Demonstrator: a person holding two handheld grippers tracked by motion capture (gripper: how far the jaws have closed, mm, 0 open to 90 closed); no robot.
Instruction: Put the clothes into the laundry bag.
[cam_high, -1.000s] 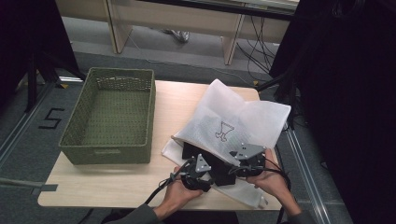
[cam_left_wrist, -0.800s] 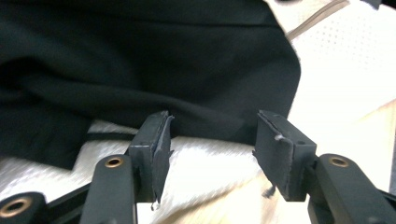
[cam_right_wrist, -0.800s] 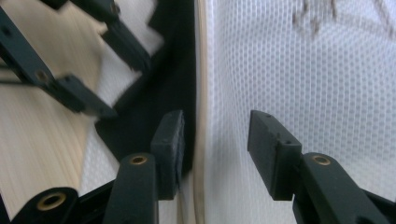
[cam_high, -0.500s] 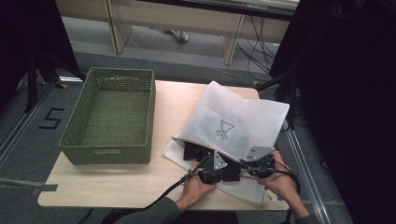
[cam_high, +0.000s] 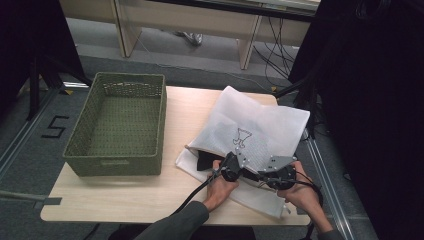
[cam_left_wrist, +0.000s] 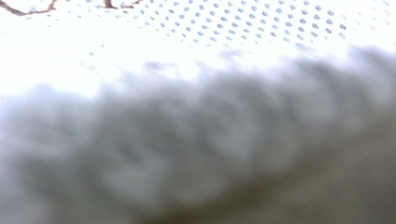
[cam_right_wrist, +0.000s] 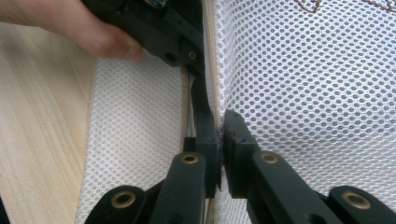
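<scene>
A: White mesh laundry bag (cam_high: 260, 135) with a small embroidered figure, lying flat at 3 o'clock on the pale wooden table (cam_high: 125, 195); dark cloth peeks from its mouth.
B: Grippers?
A: Right gripper (cam_right_wrist: 220, 135) pinched shut on the bag's zipper edge. Left gripper (cam_high: 231, 167) just closed; its own view is blurred fabric, so the grip is unclear.
B: Other items?
A: Olive woven rectangular basket (cam_high: 117, 125) at 9 o'clock, well apart.

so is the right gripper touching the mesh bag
Touching. In the right gripper view, the right gripper has its jaws closed on the zipper edge of the white mesh bag, with the fabric pinched between the pads.
</scene>
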